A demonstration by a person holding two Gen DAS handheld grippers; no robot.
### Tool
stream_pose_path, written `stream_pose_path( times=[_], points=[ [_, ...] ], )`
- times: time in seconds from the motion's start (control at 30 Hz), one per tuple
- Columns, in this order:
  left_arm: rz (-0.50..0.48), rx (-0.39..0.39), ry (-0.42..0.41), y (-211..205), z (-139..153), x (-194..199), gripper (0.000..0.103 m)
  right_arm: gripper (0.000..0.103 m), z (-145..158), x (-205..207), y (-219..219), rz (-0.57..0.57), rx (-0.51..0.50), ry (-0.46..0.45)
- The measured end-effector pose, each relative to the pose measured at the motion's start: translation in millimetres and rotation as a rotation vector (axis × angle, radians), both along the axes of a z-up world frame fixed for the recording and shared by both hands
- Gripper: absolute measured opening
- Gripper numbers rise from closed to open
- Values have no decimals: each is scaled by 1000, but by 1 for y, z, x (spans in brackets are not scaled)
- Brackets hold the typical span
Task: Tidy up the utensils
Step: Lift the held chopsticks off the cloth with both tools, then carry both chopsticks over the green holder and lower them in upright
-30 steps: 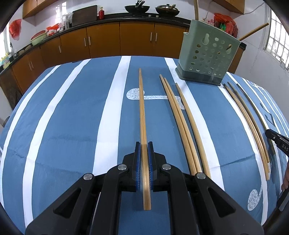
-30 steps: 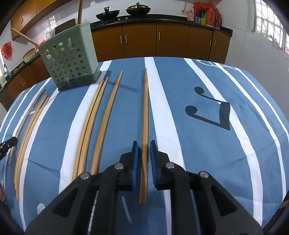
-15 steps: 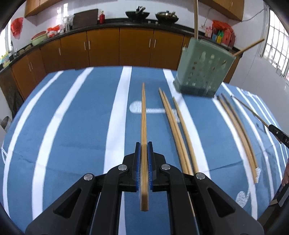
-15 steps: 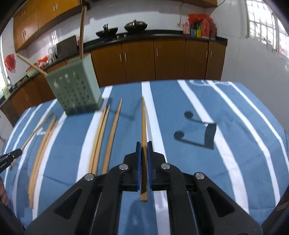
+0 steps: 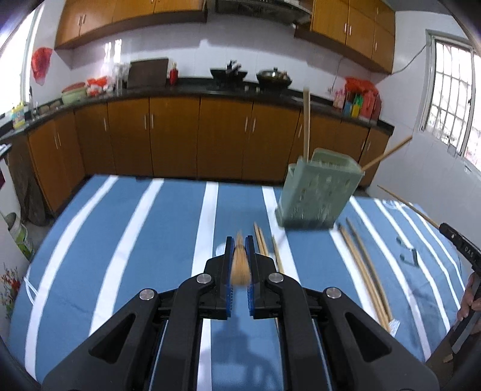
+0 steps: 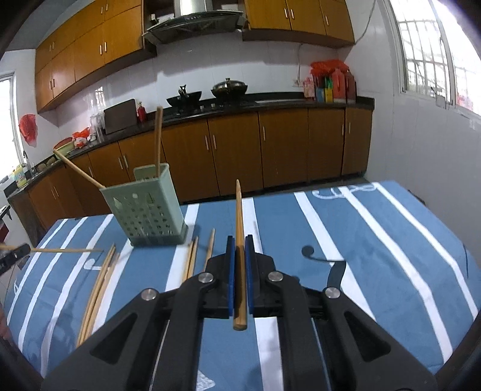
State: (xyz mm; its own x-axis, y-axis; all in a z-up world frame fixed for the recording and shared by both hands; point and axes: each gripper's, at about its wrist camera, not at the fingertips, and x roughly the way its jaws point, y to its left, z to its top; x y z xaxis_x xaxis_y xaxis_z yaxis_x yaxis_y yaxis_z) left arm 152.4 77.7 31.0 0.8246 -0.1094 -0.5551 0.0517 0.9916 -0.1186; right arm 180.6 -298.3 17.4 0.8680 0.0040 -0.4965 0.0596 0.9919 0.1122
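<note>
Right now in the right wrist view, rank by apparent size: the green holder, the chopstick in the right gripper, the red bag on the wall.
1. Green holder
2. Chopstick in the right gripper; nearness inflates it
3. Red bag

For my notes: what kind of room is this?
Most likely a home kitchen: woks on a stove under a range hood, wooden cabinets along the counter.

The worktop is covered by a blue cloth with white stripes and a dark music-note print. On it a pale green perforated utensil holder stands upright, toward the far edge. Loose wooden chopsticks lie flat on the cloth, three just beside the holder's base and another bundle farther off on its other side.
</note>
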Motion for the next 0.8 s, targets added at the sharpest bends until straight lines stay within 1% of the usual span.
stream_pose_path(
  times=[0.1,0.23,0.33,0.57,0.8],
  points=[
    [6,-1,-23,1,8,1,7,8,2,2,1,7,-8,25],
    [8,-3,-26,1,10,0,7,8,-10,8,-2,4,-2,96],
    [6,1,-25,-1,10,-2,7,8,-16,9,-4,5,11,123],
    [5,2,-29,-3,10,-3,7,8,-11,7,-7,9,25,112],
    [7,1,-39,-4,15,-4,7,8,-1,6,-10,2,32,67]
  ],
)
